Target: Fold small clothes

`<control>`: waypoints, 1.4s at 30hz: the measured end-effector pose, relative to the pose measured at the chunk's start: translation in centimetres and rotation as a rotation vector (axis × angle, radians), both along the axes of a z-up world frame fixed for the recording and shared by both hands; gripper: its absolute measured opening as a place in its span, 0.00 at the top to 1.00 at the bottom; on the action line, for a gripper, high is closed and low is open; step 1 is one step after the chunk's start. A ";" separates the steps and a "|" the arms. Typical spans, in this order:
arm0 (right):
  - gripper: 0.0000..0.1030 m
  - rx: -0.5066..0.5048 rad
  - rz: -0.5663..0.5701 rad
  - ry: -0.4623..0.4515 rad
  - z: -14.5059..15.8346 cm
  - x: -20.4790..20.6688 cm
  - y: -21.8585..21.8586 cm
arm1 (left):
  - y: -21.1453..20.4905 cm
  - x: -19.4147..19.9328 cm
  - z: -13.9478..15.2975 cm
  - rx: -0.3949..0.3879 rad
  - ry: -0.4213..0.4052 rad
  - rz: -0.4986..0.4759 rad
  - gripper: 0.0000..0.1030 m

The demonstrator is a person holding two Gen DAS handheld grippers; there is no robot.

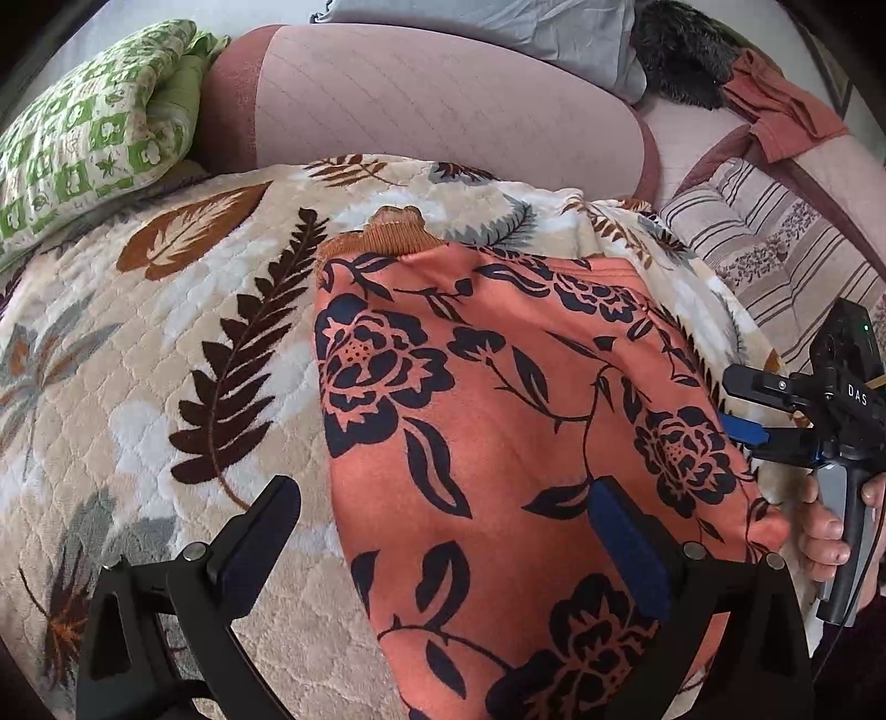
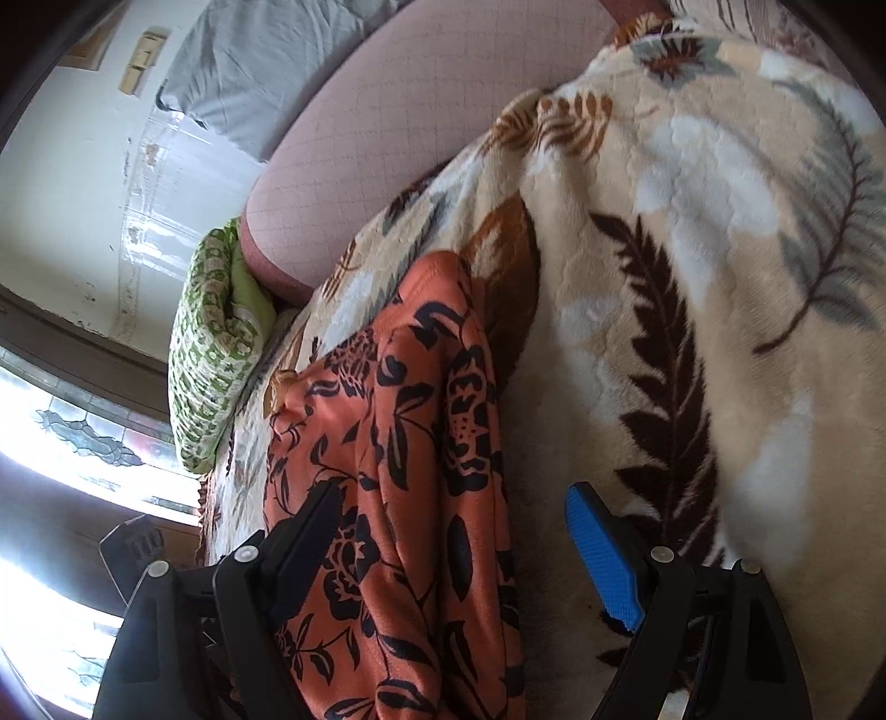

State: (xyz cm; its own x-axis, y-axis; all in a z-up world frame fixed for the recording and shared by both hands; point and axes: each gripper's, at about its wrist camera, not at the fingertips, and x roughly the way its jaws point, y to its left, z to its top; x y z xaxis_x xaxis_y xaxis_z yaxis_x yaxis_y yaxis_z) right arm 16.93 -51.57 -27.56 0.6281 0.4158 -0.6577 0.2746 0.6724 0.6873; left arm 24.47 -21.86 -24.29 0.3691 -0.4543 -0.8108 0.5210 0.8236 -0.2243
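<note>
Surface: a cream plush blanket (image 1: 166, 343) printed with brown and grey leaves, spread over a bed or couch; behind it a pink quilted cushion (image 1: 432, 105), with a pale wall and a bright window seen from the right wrist view. Item: one orange floral garment (image 1: 498, 399) with dark navy flowers, lying flat on the blanket, long axis running away from the left camera, its ribbed orange collar (image 1: 382, 235) at the far end, pointing toward the pink cushion. Surroundings: a green-and-white checked pillow (image 1: 94, 133) at far left, a striped cushion (image 1: 775, 238) at right, a grey pillow (image 1: 526, 27) and a rust-coloured cloth (image 1: 775, 105) behind. Left gripper (image 1: 443, 531): fingers spread wide, one over the blanket, the other over the garment, gripping nothing. Right gripper (image 2: 448, 531): fingers parted, straddling the garment's right edge, cloth between them but not pinched; its handle is held by a hand (image 1: 830, 531).
</note>
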 end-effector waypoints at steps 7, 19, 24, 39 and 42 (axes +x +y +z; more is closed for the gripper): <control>0.17 0.051 0.028 0.032 -1.6 1.3 0.9 | -1.0 0.1 0.1 0.012 -0.008 -0.015 0.00; 0.19 0.166 0.073 0.000 -2.8 3.1 2.4 | -1.8 0.8 -0.9 0.068 0.015 -0.004 0.00; 0.26 0.150 0.061 0.005 -3.0 3.5 3.0 | -2.2 1.3 -1.5 0.074 0.055 -0.008 0.00; 0.51 0.130 0.043 -0.005 -2.9 3.1 3.6 | -3.0 0.5 -1.0 0.124 -0.013 0.000 0.05; 0.51 0.122 0.047 -0.006 -2.8 3.1 3.8 | -3.0 0.5 -1.0 0.125 -0.014 0.001 0.06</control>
